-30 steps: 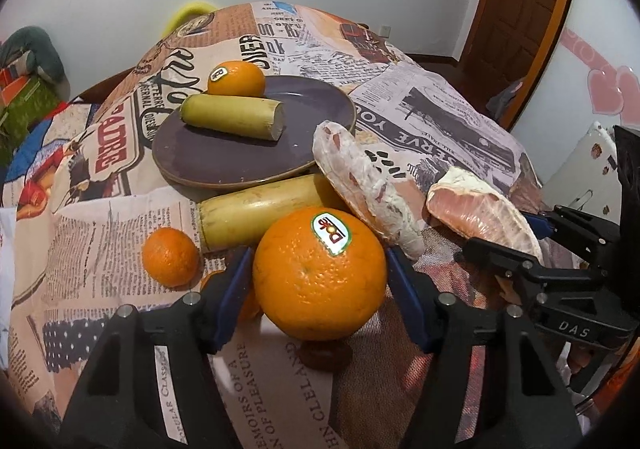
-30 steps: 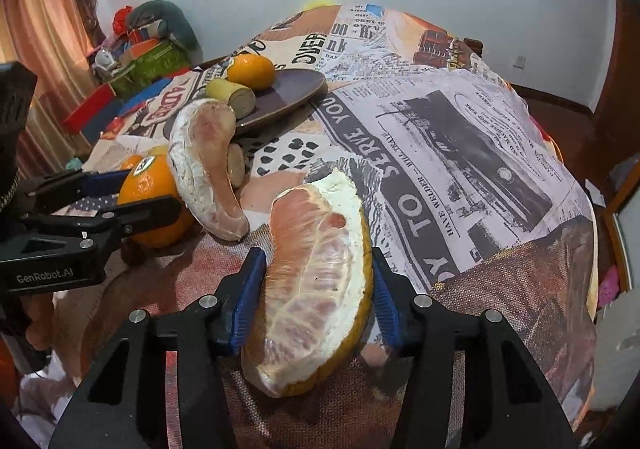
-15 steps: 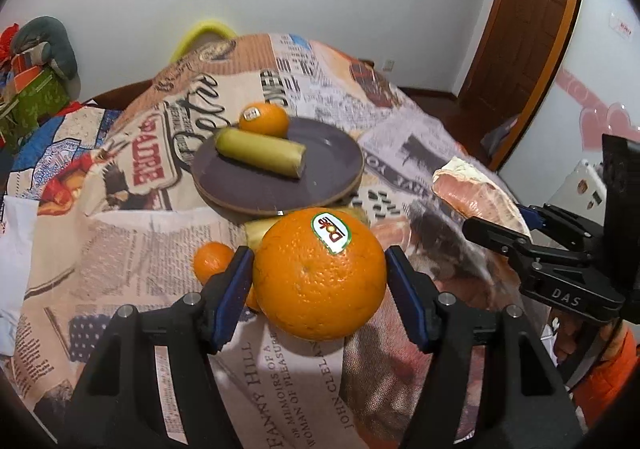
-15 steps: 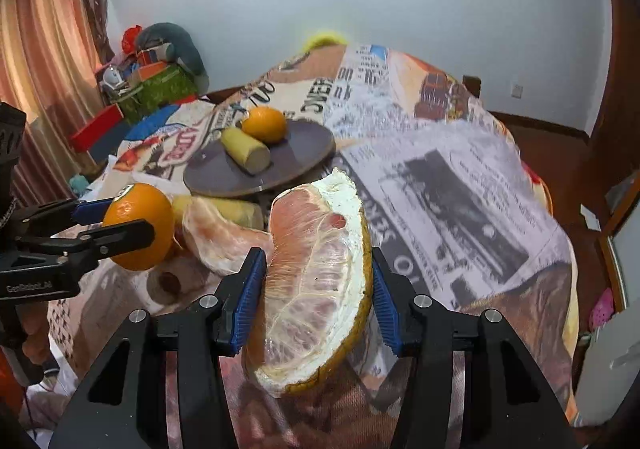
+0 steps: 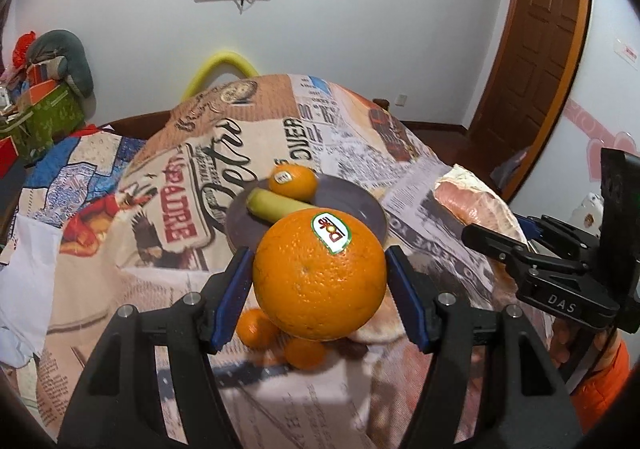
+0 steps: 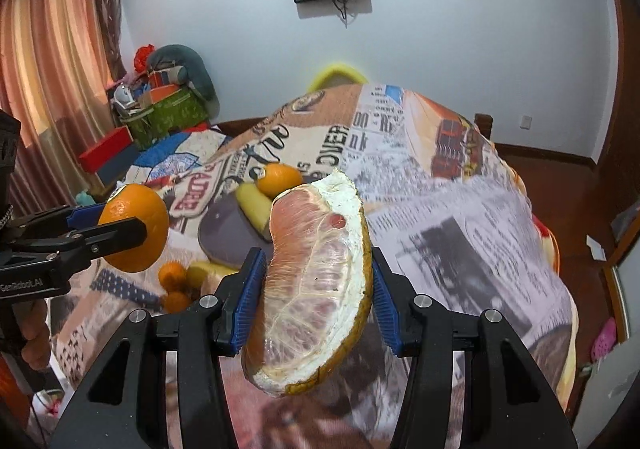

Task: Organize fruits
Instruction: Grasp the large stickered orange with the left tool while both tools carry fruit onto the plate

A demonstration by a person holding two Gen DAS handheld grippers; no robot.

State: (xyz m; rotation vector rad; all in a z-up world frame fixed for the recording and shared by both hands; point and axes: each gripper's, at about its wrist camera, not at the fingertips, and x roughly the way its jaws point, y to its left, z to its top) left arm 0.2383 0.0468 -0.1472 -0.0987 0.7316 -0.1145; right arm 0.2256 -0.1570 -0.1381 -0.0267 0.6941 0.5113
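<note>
My left gripper (image 5: pixel 320 281) is shut on a large orange (image 5: pixel 308 281) with a sticker, held high above the table; it also shows in the right wrist view (image 6: pixel 134 227). My right gripper (image 6: pixel 316 289) is shut on a pomelo wedge (image 6: pixel 316 273), also lifted; the wedge shows at the right of the left wrist view (image 5: pixel 472 201). A dark plate (image 5: pixel 356 205) on the table holds a smaller orange (image 5: pixel 294 181) and a yellow-green cane piece (image 5: pixel 276 207). Small tangerines (image 5: pixel 256 327) lie below the large orange.
The table wears a newspaper-print cloth (image 5: pixel 192 185). Another cane piece (image 6: pixel 208 271) and tangerines (image 6: pixel 172 275) lie in front of the plate. Boxes and clutter (image 6: pixel 160 109) stand at the far left. A wooden door (image 5: pixel 536 61) is at the right.
Both grippers have risen well above the table with their fruit. The table and plate now look farther away and lower.
</note>
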